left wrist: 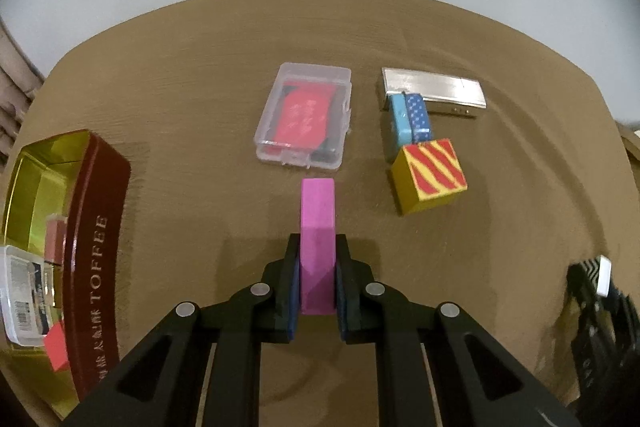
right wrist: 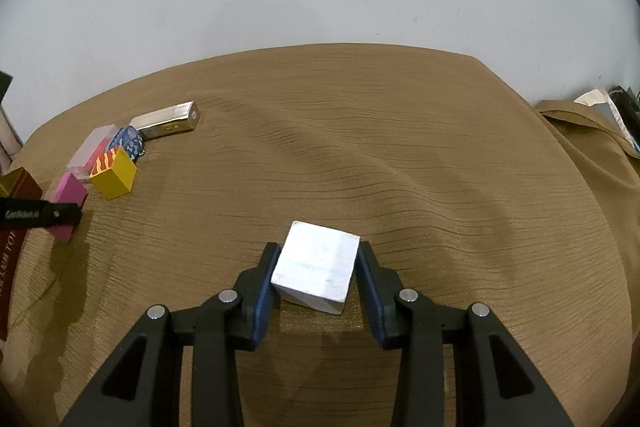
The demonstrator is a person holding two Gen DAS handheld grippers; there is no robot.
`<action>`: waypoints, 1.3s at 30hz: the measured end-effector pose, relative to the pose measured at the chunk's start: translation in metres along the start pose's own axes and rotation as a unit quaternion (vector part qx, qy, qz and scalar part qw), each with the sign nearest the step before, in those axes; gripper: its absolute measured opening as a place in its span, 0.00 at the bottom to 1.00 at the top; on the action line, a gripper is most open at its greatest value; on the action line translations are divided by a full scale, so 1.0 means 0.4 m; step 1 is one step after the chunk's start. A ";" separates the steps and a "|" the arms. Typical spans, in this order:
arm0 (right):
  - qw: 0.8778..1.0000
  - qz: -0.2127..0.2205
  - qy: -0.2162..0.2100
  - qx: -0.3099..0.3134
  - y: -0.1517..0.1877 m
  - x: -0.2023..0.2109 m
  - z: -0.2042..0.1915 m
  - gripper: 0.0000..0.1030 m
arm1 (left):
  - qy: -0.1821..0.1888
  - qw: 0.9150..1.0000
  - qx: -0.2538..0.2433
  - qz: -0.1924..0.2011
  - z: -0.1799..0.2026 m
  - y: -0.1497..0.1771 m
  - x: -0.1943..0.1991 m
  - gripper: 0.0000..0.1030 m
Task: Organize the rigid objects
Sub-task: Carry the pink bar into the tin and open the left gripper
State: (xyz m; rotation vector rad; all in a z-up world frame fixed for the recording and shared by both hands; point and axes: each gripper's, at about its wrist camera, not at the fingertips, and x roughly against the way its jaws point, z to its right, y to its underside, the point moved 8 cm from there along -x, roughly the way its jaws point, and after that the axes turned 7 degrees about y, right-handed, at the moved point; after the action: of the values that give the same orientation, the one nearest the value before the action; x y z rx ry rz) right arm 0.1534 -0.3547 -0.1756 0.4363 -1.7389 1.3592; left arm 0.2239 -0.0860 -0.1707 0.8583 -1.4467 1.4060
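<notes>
Left wrist view: left tool (left wrist: pixel 317 267) is pinching the pink block (left wrist: pixel 317 227), pads pressing on both of its long sides; the block is lying on the brown-clothed worktop (left wrist: pixel 200 107) at 6 o'clock. A clear plastic case (left wrist: pixel 304 117) holding a red card is sitting just beyond it at 12. A yellow block with red stripes (left wrist: pixel 430 175) is lying at 2 o'clock, touching a blue bar (left wrist: pixel 410 119) that is resting against a silver box (left wrist: pixel 434 89). A dark red toffee tin (left wrist: pixel 96 247), open, is standing at 9 o'clock with small items inside.

Right wrist view: right tool (right wrist: pixel 318 275) is gripping a white cube (right wrist: pixel 316 267), tilted, pads meeting its left and right faces. The pink block (right wrist: pixel 68 195) is sitting at 9 o'clock, well apart.
</notes>
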 end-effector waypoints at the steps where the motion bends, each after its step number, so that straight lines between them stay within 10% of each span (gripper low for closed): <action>1: 1.000 0.000 0.001 0.001 0.000 0.000 0.000 0.38 | -0.003 1.000 -0.003 0.002 -0.004 0.006 0.005 0.12; 20: 1.000 0.000 0.008 0.011 -0.005 -0.008 -0.001 0.38 | -0.030 0.996 -0.066 0.058 0.015 0.041 0.104 0.12; 39: 1.000 0.001 0.010 0.012 -0.006 -0.011 0.000 0.38 | -0.063 0.995 0.005 0.071 -0.281 0.052 0.183 0.12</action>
State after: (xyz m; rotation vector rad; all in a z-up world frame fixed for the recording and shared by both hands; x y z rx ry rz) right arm 0.1575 -0.3566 -0.1776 0.4331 -1.7090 1.3830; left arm 0.1953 0.0357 -0.1175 0.8778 -1.6237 1.4881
